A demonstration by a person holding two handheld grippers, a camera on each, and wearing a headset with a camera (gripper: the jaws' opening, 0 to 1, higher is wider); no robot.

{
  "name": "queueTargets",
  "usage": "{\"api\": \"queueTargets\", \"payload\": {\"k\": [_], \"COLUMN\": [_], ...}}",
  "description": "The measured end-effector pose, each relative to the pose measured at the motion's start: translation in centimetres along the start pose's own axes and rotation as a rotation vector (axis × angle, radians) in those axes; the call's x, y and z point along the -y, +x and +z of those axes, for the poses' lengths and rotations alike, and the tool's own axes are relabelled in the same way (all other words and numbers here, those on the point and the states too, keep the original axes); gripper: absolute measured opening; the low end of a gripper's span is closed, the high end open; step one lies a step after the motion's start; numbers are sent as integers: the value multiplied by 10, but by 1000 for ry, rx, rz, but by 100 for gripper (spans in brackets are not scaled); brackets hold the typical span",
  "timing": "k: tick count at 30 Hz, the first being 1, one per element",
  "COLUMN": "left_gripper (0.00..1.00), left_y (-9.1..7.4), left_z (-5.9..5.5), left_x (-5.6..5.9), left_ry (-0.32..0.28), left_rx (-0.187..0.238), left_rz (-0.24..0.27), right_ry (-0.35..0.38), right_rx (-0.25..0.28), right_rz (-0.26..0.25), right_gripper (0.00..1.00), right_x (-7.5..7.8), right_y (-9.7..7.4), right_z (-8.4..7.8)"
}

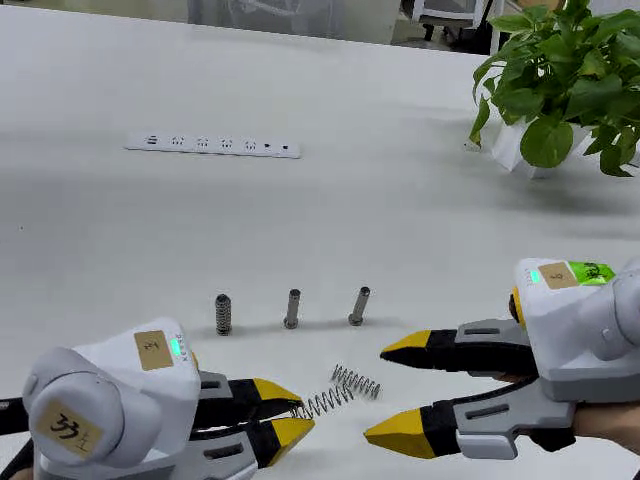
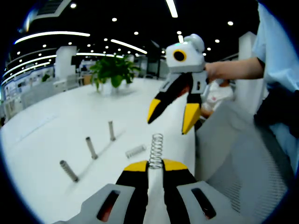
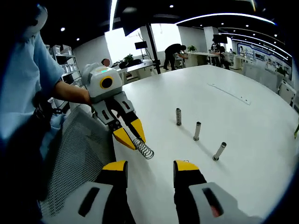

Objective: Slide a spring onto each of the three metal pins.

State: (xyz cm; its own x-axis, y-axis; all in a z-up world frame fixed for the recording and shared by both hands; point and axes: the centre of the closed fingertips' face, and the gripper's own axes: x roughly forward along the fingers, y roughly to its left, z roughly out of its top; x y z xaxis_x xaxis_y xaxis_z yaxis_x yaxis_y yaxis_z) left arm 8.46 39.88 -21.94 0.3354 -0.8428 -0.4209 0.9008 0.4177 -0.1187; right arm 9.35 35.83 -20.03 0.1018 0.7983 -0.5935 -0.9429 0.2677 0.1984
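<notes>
Three metal pins stand in a row on the white table (image 1: 120,240). The left pin (image 1: 223,313) wears a spring; the middle pin (image 1: 292,308) and the right pin (image 1: 358,305) are bare. My left gripper (image 1: 300,412) is shut on one end of a spring (image 1: 322,402), which sticks out from its yellow tips (image 2: 156,164). A second, loose spring (image 1: 356,381) lies on the table just beyond it. My right gripper (image 1: 390,392) is open with nothing between its fingers, and faces the left one across the loose spring. The right gripper view shows the held spring (image 3: 143,148).
A white power strip (image 1: 213,145) lies far back on the table. A potted plant (image 1: 560,80) stands at the back right corner. A person's sleeve and a mesh chair (image 3: 70,158) are at the table's near edge.
</notes>
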Motion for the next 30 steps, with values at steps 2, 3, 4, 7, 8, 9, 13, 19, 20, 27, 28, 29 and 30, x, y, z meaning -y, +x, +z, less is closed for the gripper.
{"api": "queueTargets", "payload": {"k": [2, 3, 4, 7, 8, 9, 13, 19, 20, 27, 28, 29, 30], "left_gripper": [10, 10, 10, 10, 10, 10, 10, 10, 10, 10, 10, 10, 10], "left_y": [0, -1, -1, -2, -2, -2, -2, -1, -1, -1, -1, -1, -1], "left_z": [1, 2, 2, 3, 3, 4, 6, 8, 9, 7, 7, 6, 6], "left_x": [4, 6, 6, 7, 7, 7, 9, 10, 10, 9, 9, 10, 10], "left_ry": [9, 2, 5, 10, 10, 8, 6, 11, 10, 7, 5, 5, 5], "left_rx": [6, 6, 5, 5, 7, 9, 14, 20, 21, 20, 18, 19, 18], "left_rz": [-20, -32, -35, -44, -44, -46, -52, -60, -60, -64, -68, -70, -71], "right_ry": [-18, -22, -23, -25, -25, -21, -23, -19, -19, -34, -34, -35, -39], "right_rx": [-14, -19, -21, -33, -33, -34, -47, -51, -55, -72, -70, -71, -74], "right_rz": [31, 58, 63, 93, 104, 115, 135, 166, 174, 193, 194, 197, 198], "right_gripper": [36, 34, 32, 30, 29, 28, 26, 18, 17, 15, 14, 13, 12], "right_x": [-4, -7, -8, -11, -11, -12, -14, -15, -16, -15, -15, -15, -15], "right_y": [0, -1, 0, 2, 3, 4, 9, 11, 11, 12, 13, 13, 13], "right_z": [1, 2, 3, 4, 4, 4, 3, 5, 5, 4, 4, 4, 4]}}
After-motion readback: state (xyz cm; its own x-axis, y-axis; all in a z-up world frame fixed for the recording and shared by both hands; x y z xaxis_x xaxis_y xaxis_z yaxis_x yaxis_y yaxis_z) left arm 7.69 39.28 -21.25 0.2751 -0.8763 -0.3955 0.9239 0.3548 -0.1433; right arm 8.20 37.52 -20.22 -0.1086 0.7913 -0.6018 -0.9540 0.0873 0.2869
